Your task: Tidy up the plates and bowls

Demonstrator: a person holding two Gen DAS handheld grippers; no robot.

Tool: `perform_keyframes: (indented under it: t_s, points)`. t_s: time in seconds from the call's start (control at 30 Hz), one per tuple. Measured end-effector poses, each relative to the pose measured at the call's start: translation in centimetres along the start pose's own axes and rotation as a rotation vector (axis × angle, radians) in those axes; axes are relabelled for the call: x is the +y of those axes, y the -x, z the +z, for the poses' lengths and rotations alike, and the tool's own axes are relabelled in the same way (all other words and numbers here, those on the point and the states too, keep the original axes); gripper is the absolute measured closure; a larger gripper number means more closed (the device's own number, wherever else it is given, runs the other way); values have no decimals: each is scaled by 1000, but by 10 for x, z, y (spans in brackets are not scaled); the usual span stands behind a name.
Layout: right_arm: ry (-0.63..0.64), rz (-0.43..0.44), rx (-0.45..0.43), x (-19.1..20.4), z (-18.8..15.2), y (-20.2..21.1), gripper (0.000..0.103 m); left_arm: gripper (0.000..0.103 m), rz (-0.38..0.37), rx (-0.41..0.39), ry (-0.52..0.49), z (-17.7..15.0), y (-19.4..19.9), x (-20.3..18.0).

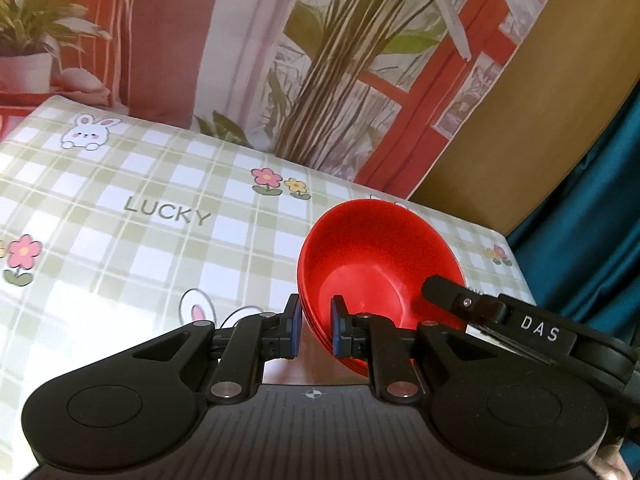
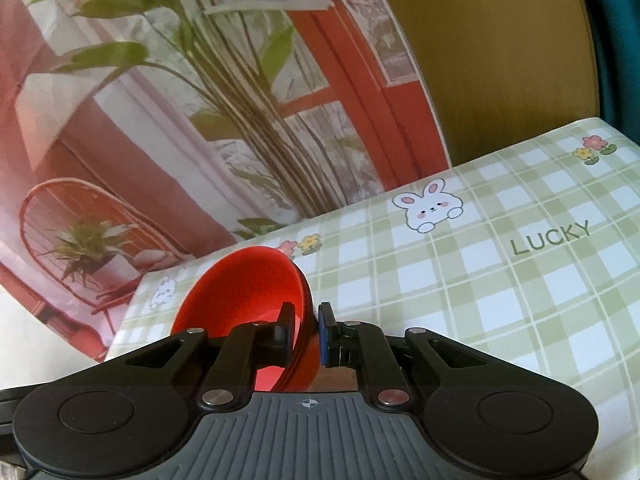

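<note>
The left gripper (image 1: 314, 330) pinches the near rim of a red bowl (image 1: 376, 256), one blue-padded finger outside the wall and the other inside it, so the bowl sits tilted with its opening facing up and toward the camera. Layered edges at the rim suggest more than one bowl nested together, though the count cannot be told. The right gripper (image 2: 306, 334) clamps the same stack of bowls (image 2: 244, 284) on the opposite rim, its left finger inside the bowl and its right finger against the outer wall; in the left view its black finger, marked DAS, shows reaching into the bowl from the right. Under the bowls lies a tablecloth (image 1: 132, 216) in green and white checks with rabbits, flowers and the word LUCKY. Behind the table hangs a backdrop (image 1: 320, 60) printed with a plant and a red window frame.
</note>
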State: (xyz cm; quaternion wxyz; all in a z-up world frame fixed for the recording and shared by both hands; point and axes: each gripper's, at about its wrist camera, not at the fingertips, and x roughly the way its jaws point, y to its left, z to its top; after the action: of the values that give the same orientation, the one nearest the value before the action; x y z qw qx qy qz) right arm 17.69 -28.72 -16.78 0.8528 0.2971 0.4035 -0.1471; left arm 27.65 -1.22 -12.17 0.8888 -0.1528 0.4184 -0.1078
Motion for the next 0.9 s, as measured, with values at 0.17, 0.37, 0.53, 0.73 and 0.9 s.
perform_keyframes:
  t_s: [0.17,0.37,0.53,0.73,0.9]
  points:
    - [25,-1,-14,12,-11,17,92,87,15,-22,-20,-8,19,0]
    - [39,-2,-20,20,-26,35,92,87,25,-45,-44,-25,38,-3]
    - [19,-4,-26,20,-38,47,92,87,29,-47,-57,-38,47,-2]
    - [24,-14,-20,19,-54,56,92,86,33,-38,-74,-52,52,0]
    - [35,-28,-11,20,-66,58,92,86,41,-18,-85,-63,53,3]
